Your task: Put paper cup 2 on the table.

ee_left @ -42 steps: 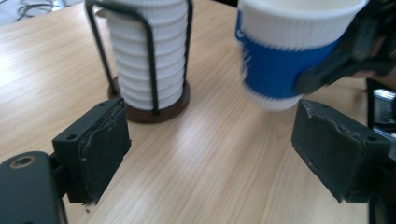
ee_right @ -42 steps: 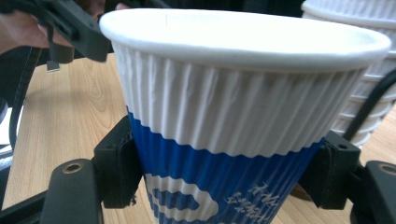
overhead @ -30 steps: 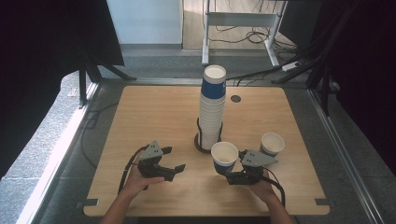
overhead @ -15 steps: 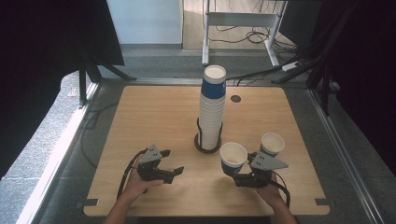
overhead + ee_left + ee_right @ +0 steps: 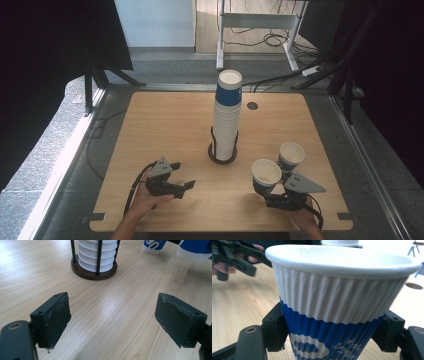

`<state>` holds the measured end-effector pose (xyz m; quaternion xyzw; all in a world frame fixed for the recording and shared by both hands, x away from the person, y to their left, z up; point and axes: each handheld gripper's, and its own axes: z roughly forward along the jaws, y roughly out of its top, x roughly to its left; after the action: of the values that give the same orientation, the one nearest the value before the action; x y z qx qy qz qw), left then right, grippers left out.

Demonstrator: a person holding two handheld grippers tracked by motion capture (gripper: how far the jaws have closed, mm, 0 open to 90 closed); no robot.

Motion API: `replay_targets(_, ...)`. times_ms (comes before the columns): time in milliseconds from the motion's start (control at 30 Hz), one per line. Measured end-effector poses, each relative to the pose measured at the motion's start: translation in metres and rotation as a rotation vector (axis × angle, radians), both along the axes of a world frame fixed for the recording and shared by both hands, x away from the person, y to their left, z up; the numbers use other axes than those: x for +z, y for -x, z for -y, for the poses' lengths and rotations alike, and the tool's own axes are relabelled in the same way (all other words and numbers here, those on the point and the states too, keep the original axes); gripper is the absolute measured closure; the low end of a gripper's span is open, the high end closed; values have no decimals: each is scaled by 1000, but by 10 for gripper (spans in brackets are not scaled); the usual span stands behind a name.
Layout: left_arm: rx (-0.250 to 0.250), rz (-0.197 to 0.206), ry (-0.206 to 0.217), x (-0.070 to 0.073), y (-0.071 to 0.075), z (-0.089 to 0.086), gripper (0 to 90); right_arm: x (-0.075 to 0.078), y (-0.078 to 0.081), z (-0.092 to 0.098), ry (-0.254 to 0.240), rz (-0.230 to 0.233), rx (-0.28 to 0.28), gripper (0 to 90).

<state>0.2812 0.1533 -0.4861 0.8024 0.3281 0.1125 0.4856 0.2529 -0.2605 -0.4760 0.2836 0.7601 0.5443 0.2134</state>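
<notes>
A white-and-blue ribbed paper cup (image 5: 266, 175) is held upright just above the table at the front right, and my right gripper (image 5: 264, 192) is shut on its blue lower part. In the right gripper view the cup (image 5: 337, 307) sits between both pads of that gripper (image 5: 332, 335). A second such cup (image 5: 290, 156) stands on the table just behind it. A tall stack of cups (image 5: 227, 117) rises from a dark wire holder (image 5: 222, 154) at the table's middle. My left gripper (image 5: 184, 175) rests at the front left; its jaws have just been closing slightly, with nothing between them (image 5: 112, 320).
The wooden table (image 5: 165, 125) has a small dark hole (image 5: 252, 106) behind the stack. In the left gripper view the holder (image 5: 94, 267) stands ahead, with both cups at the top right. Cables and a metal frame lie on the floor beyond the table.
My right gripper has carried the cup to the right and a little toward the front edge, closer to the standing cup. The left hand has stayed in place.
</notes>
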Motion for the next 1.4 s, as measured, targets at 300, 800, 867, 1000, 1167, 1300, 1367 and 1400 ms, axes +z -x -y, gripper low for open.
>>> replay_targets(300, 5, -8, -9, -4, 0, -1, 132, -17, -8, 14, 41, -58, -61, 260)
replay_targets(800, 6, -11, -12, -6, -1, -1, 138, -25, -40, -12, 107, -106, -99, 260)
replay_targets(867, 5, -11, -14, -6, -1, 0, 138, -27, -43, -14, 111, -112, -110, 260)
replay_targets(1000, 7, -10, -11, -5, -1, -1, 138, -30, -47, -17, 129, -120, -124, 259)
replay_targets(1167, 8, -8, -11, -5, -1, -1, 139, -33, -50, -17, 141, -130, -141, 257)
replay_targets(1300, 7, -7, -13, -5, -1, -1, 139, -34, -51, -16, 139, -131, -141, 257)
replay_targets(1367, 7, -7, -14, -6, -1, -1, 140, -34, -51, -16, 139, -136, -142, 256)
replay_targets(1400, 7, -6, -15, -6, -1, -1, 140, -34, -51, -15, 141, -137, -143, 255)
